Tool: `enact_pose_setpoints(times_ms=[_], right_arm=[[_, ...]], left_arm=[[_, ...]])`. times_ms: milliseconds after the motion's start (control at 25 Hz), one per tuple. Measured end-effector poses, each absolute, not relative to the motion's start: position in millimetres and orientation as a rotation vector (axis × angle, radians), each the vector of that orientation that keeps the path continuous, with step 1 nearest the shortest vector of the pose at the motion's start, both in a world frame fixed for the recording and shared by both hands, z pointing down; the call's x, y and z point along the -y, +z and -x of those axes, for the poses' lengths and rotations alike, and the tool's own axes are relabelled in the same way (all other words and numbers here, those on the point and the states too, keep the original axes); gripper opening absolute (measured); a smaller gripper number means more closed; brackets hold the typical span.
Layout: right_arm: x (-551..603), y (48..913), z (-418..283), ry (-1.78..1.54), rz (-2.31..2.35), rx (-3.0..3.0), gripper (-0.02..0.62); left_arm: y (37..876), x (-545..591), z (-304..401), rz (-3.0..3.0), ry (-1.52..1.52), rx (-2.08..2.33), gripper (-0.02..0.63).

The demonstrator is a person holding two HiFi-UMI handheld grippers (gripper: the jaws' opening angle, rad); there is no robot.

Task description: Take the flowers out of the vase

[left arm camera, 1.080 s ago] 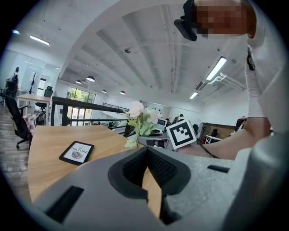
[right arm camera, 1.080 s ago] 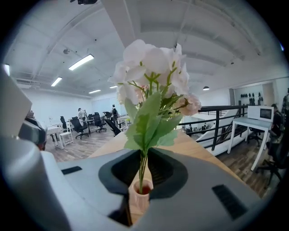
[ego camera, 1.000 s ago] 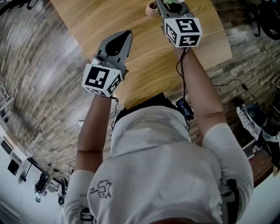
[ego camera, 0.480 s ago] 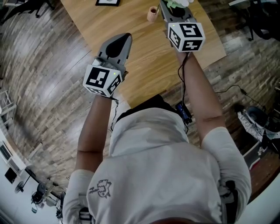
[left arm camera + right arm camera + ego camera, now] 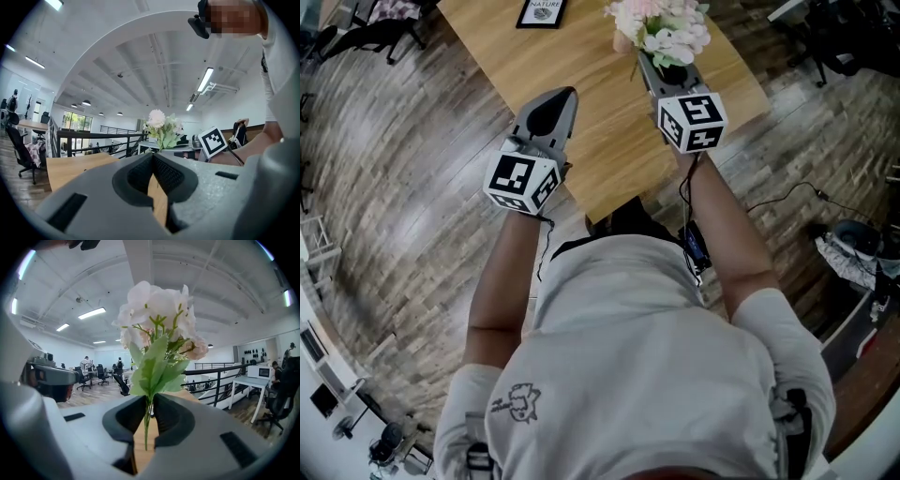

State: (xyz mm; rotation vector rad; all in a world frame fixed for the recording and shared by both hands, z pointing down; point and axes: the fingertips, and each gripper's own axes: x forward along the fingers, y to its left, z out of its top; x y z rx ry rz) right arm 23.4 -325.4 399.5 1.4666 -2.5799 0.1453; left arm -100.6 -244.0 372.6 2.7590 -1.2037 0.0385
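Note:
A bunch of white and pale pink flowers (image 5: 159, 324) with green leaves stands upright in my right gripper (image 5: 149, 414), which is shut on its thin green stems. In the head view the flowers (image 5: 664, 26) rise above the right gripper (image 5: 654, 62) over the wooden table (image 5: 600, 141). I cannot make out the vase in any view. My left gripper (image 5: 564, 95) hovers to the left, over the table's near edge, shut with nothing between its fingers. From the left gripper (image 5: 153, 157) I see the flowers (image 5: 161, 127) off to the right.
A framed picture (image 5: 542, 11) lies at the far side of the table. Wooden floor surrounds the table, with office chairs (image 5: 389, 28) at the far left and cables and bags (image 5: 848, 248) on the floor at the right.
Both grippers have risen above the table. The flowers, earlier cut off at the top edge, now show in full in the right gripper. The small vase beside them is no longer seen.

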Motion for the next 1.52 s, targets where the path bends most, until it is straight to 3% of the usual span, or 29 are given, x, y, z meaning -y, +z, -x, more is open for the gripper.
enact_pose_setpoints(times_ms=[520, 800, 1520], right_arm=[[180, 372, -40, 0.126, -1.430, 2.644, 0.052], [98, 359, -113, 0.107, -1.342, 2.752, 0.051], [86, 354, -115, 0.179, -1.067, 2.830, 0.051]], left_arm=[[381, 161, 99, -2.761, 0.060, 1.146, 0.004], [377, 106, 21, -2.786, 0.059, 1.165, 0.003], [359, 84, 16, -2.642, 0.058, 1.349, 0.004]])
